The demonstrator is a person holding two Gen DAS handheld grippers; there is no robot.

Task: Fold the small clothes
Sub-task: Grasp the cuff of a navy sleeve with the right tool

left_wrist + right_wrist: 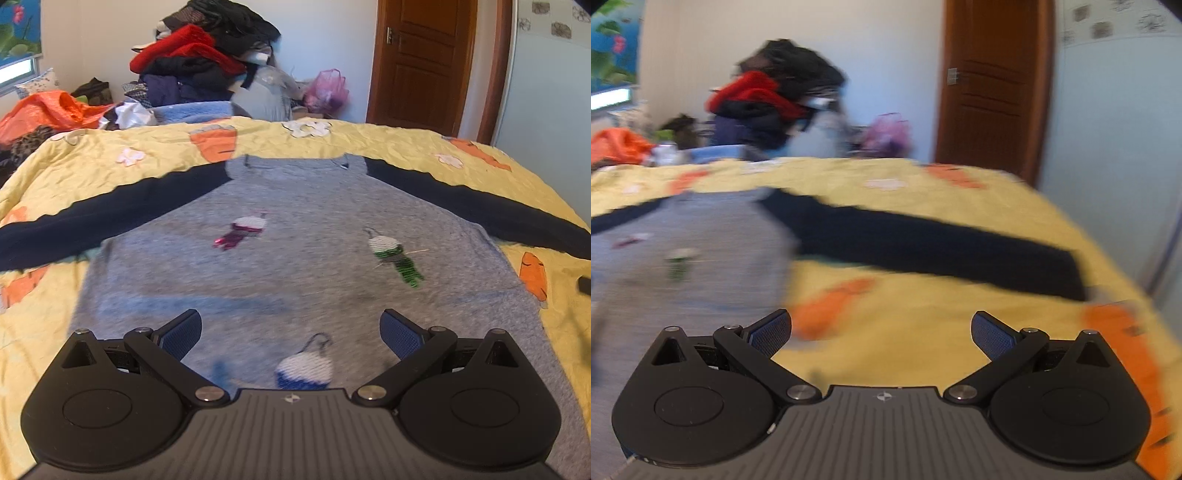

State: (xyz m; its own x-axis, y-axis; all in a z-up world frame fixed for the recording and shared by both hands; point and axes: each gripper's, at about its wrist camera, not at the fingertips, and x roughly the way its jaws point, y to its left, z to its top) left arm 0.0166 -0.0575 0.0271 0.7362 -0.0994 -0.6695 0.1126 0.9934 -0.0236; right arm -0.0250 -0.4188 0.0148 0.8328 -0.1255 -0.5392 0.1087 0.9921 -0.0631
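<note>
A small grey shirt (295,266) with dark navy sleeves lies flat on the yellow bedspread (110,162), collar at the far side, both sleeves spread outward. It has small embroidered figures on the front. My left gripper (291,332) is open and empty, hovering over the shirt's lower hem. My right gripper (881,332) is open and empty, above the bedspread (923,317) to the right of the shirt's body (683,251), in front of the right sleeve (942,247). The right wrist view is blurred.
A tall pile of clothes (207,55) stands beyond the bed's far edge, with an orange bag (48,110) at the left and a pink bag (327,90). A wooden door (424,62) is at the back right. A dark object (583,285) lies at the bed's right edge.
</note>
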